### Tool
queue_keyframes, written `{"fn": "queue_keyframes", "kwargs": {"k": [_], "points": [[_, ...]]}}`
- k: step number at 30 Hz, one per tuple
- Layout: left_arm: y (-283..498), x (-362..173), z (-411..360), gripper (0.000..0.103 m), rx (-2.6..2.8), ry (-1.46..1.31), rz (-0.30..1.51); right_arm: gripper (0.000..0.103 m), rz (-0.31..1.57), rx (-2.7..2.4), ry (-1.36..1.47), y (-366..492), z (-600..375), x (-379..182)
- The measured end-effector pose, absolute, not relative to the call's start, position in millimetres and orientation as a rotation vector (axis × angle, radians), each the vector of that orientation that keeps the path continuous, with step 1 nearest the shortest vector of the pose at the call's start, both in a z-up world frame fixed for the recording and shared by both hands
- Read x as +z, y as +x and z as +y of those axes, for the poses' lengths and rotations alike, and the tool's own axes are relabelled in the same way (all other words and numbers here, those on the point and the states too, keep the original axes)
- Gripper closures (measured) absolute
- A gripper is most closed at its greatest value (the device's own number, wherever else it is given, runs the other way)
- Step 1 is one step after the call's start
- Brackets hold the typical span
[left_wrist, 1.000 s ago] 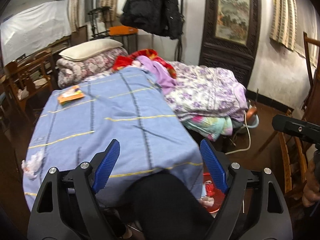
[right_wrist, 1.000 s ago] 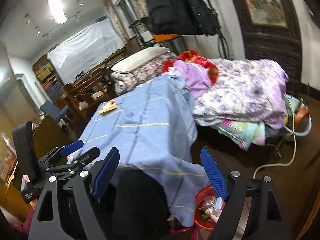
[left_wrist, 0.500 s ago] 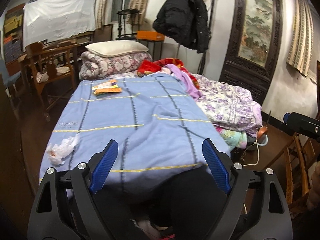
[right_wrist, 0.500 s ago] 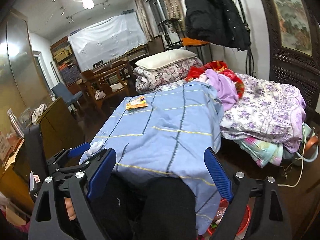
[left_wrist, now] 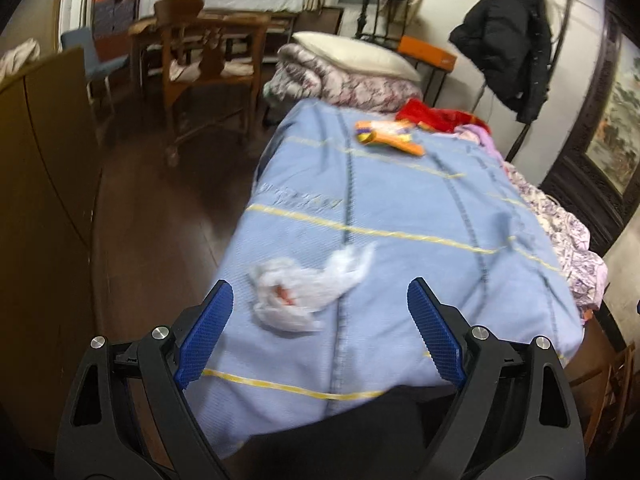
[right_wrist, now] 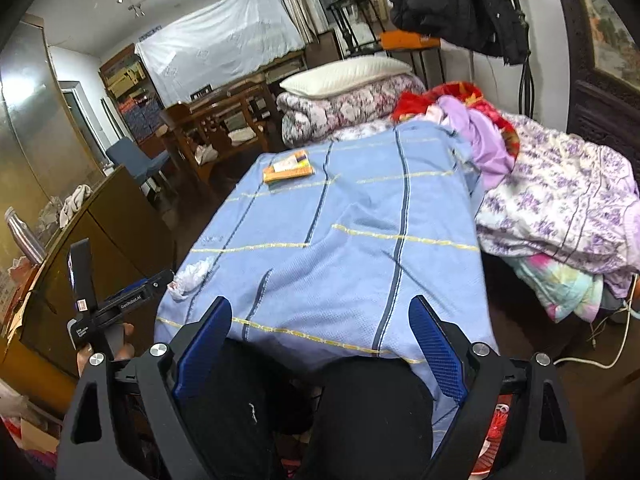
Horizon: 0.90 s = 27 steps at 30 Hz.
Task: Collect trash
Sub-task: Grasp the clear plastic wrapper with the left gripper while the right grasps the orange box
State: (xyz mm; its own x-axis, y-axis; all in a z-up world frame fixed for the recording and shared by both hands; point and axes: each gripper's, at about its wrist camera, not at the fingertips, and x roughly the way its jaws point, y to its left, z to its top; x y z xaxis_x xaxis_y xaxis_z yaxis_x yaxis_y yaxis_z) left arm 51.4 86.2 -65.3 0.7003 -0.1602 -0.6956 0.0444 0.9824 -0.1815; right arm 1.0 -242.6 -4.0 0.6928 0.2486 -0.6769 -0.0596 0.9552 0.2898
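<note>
The left gripper (left_wrist: 320,336) hangs with its jaws spread wide and nothing between them, just short of a crumpled white plastic bag (left_wrist: 308,288) lying near the left edge of the blue blanket (left_wrist: 400,216). The right gripper (right_wrist: 320,352) is likewise spread and holds nothing. An orange packet (right_wrist: 289,167) lies farther up the blanket.

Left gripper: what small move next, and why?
Probably ease the left gripper forward and down over the crumpled white wrapper, then close. The jaws stand wide open with nothing between them, and the wrapper lies on the blue cloth just ahead, slightly left of centre. The right gripper is open too, and farther from it.
</note>
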Motion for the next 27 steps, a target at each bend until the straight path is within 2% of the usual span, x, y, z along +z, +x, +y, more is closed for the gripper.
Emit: {"fn": "queue_keyframes", "kwargs": {"k": [5,8,9,15,27], "points": [[65,-81,78,0.018,-0.124,-0.104,0.806,0.015,0.839,0.174,0.269,27,-240,-21],[79,-91,74,0.024,-0.128,-0.102,0.815,0.015,0.855,0.177,0.268,39,-237,-25],[83,-95,74,0.028,-0.129,-0.110,0.822,0.015,0.857,0.178,0.267,42,-235,-25],[91,-99,69,0.070,-0.157,-0.104,0.805,0.015,0.859,0.190,0.239,71,-222,-29],[105,-93,47,0.071,-0.248,-0.133,0.773,0.016,0.867,0.308,0.227,208,-165,-36]]}}
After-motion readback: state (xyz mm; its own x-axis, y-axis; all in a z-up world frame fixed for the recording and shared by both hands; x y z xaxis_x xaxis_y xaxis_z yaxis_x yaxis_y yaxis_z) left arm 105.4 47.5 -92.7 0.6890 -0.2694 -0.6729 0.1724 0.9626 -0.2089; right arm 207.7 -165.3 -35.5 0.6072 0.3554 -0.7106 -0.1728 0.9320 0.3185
